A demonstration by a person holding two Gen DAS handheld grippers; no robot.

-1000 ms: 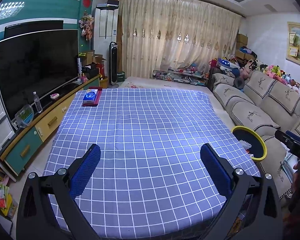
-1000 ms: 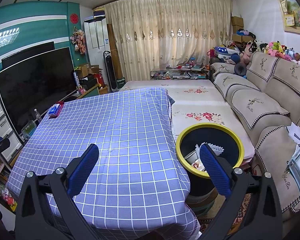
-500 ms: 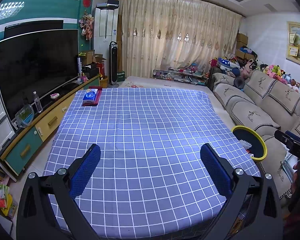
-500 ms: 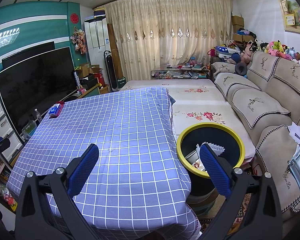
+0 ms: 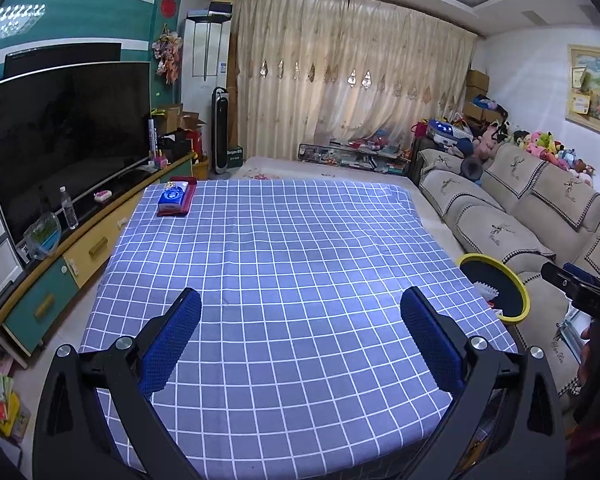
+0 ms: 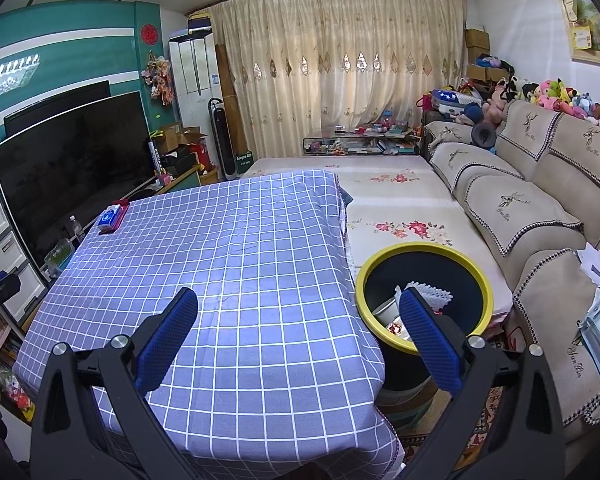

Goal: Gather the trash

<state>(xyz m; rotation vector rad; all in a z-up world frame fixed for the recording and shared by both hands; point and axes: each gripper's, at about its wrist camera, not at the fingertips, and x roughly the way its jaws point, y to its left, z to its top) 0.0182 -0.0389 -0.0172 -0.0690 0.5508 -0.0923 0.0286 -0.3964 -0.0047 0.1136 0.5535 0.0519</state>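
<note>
A table under a blue checked cloth [image 5: 292, 264] fills both views. A black bin with a yellow rim [image 6: 424, 250] stands by the table's right edge, with white paper and other trash [image 6: 424, 294] inside; it also shows in the left wrist view [image 5: 518, 292]. My left gripper [image 5: 300, 340] is open and empty above the near part of the cloth. My right gripper [image 6: 298, 340] is open and empty over the table's near right corner, its right finger [image 6: 428, 340] in front of the bin. No loose trash shows on the cloth.
A blue tissue pack on a red tray [image 5: 175, 197] lies at the table's far left corner. A TV [image 5: 60, 140] on a low cabinet runs along the left. A beige sofa [image 6: 540, 208] stands at the right.
</note>
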